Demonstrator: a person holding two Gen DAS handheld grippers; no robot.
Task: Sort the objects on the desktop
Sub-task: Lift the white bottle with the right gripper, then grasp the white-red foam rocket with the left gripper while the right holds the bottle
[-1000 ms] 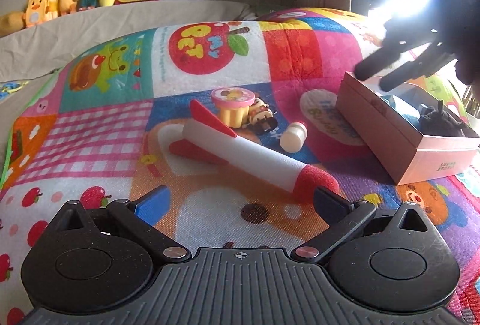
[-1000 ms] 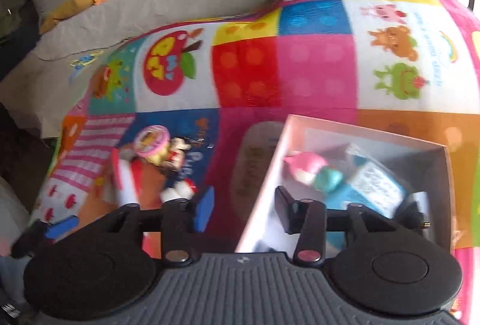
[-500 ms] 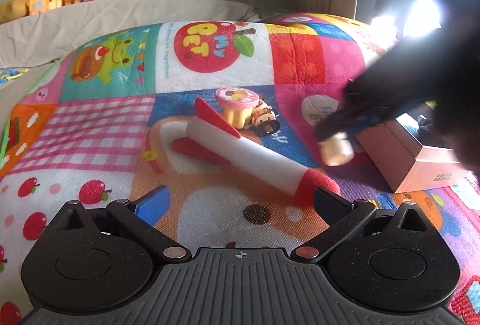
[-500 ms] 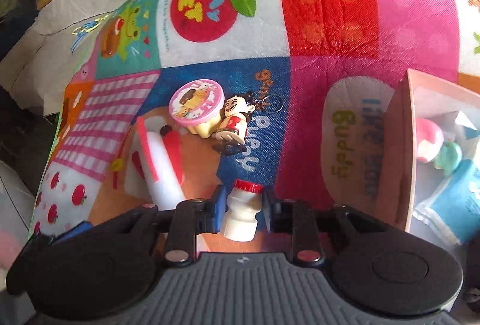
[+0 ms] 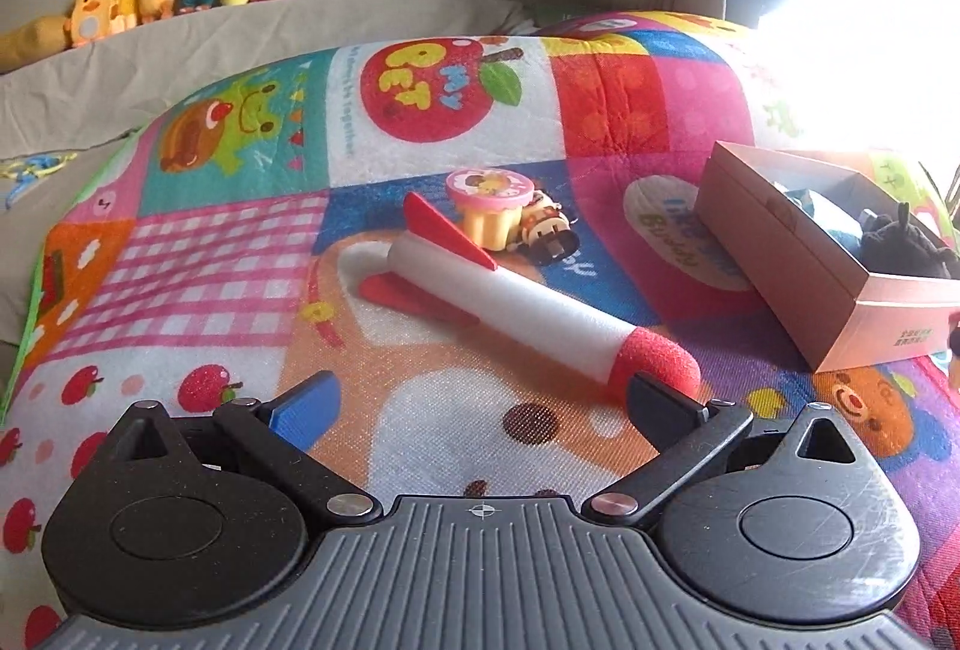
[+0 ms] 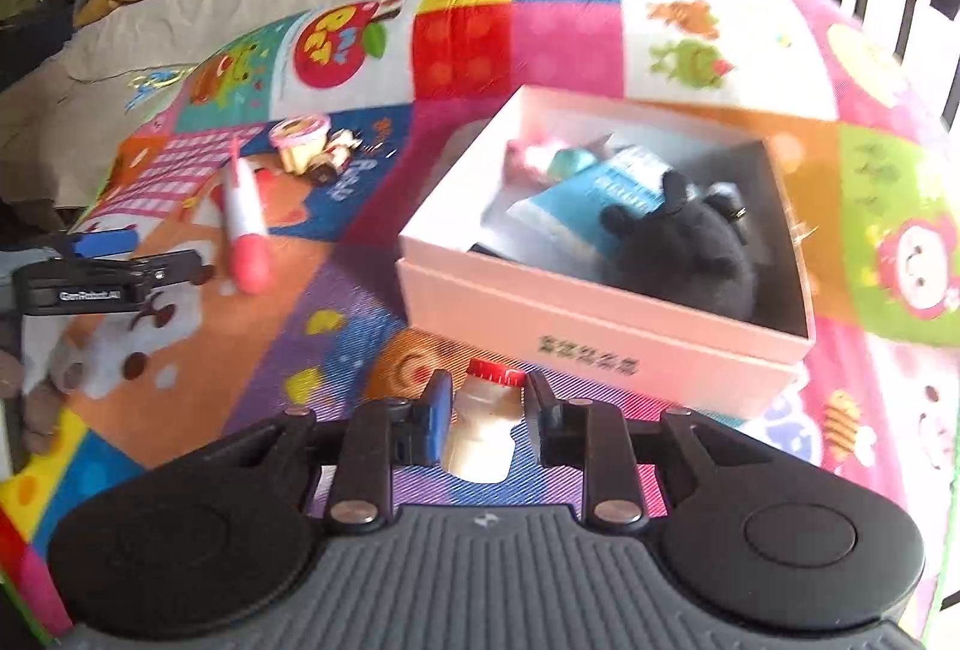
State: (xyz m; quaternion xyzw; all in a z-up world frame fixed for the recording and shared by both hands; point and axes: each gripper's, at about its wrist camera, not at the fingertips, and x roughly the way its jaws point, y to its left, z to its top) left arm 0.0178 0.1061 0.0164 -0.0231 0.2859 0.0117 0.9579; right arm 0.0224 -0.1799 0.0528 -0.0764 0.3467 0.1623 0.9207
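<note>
plainly, "pet" in yellow letters is read on the red apple of the colourful patchwork play mat (image 5: 456,92), and "buddy" on a pale oval beside the pink cardboard box (image 6: 600,332), whose front carries a small dark print too blurred to read. one small white plastic drink bottle with a red cap (image 6: 486,422) is pinched between the fingers of the right gripper (image 6: 483,410), held just in front of the box. one black plush toy (image 6: 690,248) and one blue packet (image 6: 600,200) are seen inside the box. the left gripper (image 5: 480,404) is held with fingers spread wide and nothing between them. on the mat, one white foam rocket with red fins and nose (image 5: 528,314), one yellow pudding cup with a pink lid (image 5: 489,206) and one small figure toy (image 5: 546,233) are counted.
</note>
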